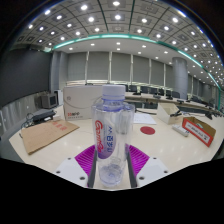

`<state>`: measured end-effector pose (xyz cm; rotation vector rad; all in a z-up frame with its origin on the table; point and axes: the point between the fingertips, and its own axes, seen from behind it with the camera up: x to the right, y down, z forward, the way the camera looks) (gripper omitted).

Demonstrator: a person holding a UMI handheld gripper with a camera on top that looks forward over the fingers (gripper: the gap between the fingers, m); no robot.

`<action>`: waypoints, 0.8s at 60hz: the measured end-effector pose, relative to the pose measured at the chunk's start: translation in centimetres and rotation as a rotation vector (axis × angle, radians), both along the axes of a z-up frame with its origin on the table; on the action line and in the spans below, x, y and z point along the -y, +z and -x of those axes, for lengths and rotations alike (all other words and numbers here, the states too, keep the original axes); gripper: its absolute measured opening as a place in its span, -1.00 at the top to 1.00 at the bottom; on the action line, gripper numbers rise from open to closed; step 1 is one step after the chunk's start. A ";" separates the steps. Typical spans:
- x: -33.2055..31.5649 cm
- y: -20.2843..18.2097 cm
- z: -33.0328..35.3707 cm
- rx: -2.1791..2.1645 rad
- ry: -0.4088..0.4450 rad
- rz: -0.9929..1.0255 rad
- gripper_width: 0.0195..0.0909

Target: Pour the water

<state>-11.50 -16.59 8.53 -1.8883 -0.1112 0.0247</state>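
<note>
A clear plastic water bottle (pixel 110 135) with a white cap and a pink-and-blue label is seen upright between the two fingers of the tongs (pixel 109 160). It is flanked closely by the magenta pads (pixel 86 158), but whether they press on it cannot be told. Behind the bottle, a transparent cup (pixel 124 120) stands on the white counter (pixel 160 145). A cardboard box (pixel 44 132) lies to one side, a red disc (pixel 148 129) to the other.

One water bottle (pixel 110 135), one clear cup (pixel 124 125), two boxes (pixel 199 130)
</note>
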 end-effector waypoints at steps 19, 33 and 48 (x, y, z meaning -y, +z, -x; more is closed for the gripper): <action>-0.7 2.4 3.0 -0.012 0.023 0.022 0.62; -5.2 9.3 8.6 -0.197 0.056 -0.017 0.62; -13.7 15.1 12.8 -0.746 0.087 0.033 0.62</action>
